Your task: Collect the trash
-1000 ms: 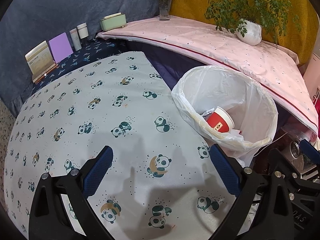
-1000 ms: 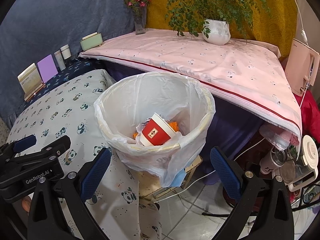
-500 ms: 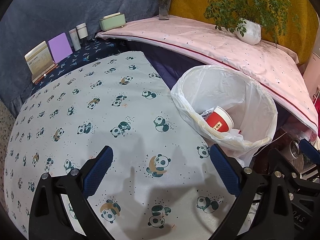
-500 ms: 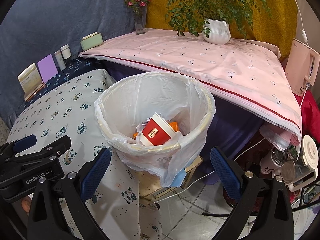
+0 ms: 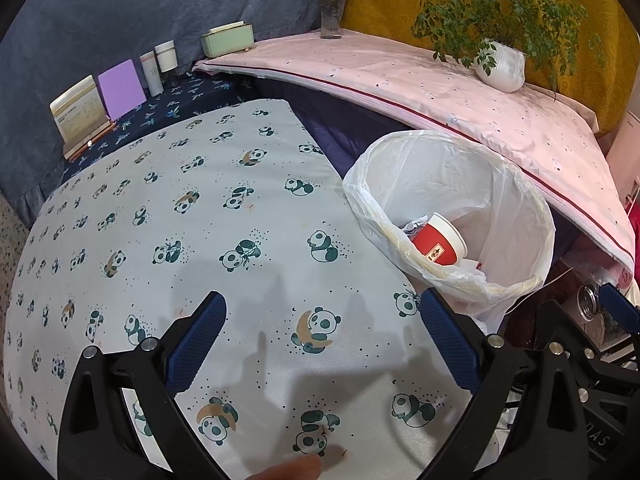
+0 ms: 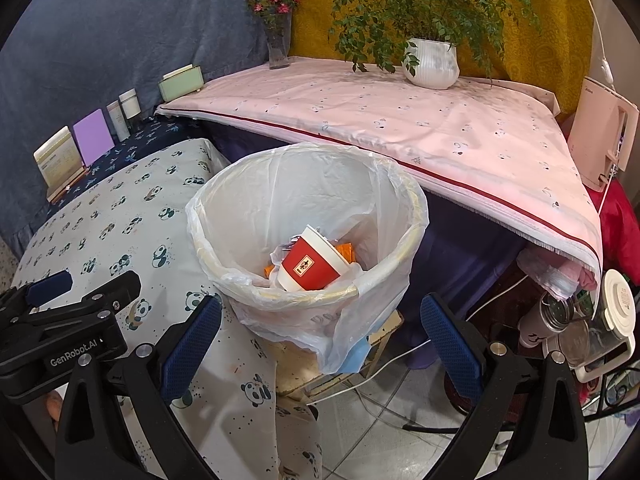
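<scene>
A waste bin lined with a white plastic bag (image 6: 404, 204) (image 5: 536, 208) stands beside the panda-print table (image 5: 200, 248). Inside it lie a red and white paper cup (image 6: 310, 266) (image 5: 438, 242), an orange wrapper (image 6: 346, 252) and crumpled white scraps. My right gripper (image 6: 320, 340) hangs open just in front of the bin's near rim, nothing between its fingers. My left gripper (image 5: 322, 344) is open over the bare panda cloth, left of the bin. The left gripper's body (image 6: 60, 328) shows at the lower left of the right wrist view.
A pink-clothed table (image 6: 400, 120) behind the bin holds a white potted plant (image 6: 430, 62) and a flower vase (image 6: 278, 46). Cards, jars and a green box (image 5: 228, 40) line the back. A fingertip (image 5: 288, 470) shows at the bottom edge. Cables and bottles (image 6: 560, 316) lie on the floor at right.
</scene>
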### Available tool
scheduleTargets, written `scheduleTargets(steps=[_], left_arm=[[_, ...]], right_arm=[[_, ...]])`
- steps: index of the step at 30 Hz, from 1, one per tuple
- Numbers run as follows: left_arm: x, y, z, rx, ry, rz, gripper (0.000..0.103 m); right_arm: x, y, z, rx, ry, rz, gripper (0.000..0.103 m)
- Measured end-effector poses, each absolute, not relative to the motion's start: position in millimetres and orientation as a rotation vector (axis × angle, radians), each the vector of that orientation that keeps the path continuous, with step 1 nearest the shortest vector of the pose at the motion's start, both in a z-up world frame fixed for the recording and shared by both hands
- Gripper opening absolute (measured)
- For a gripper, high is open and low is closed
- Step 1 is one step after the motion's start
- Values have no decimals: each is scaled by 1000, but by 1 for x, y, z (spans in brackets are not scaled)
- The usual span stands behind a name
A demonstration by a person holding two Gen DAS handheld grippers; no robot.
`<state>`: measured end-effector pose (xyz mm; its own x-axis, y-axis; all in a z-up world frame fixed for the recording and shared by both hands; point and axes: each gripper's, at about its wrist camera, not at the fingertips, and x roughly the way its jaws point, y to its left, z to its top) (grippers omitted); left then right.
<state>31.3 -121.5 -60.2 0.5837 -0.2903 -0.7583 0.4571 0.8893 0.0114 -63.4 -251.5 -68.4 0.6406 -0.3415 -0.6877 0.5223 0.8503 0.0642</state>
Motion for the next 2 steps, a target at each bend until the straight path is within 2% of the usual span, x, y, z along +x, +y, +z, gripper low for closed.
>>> scheduleTargets(steps=[2], left_arm=[[33, -121, -61, 214, 844, -437, 93]], right_arm=[[-64, -252, -68, 271, 722, -500, 96]])
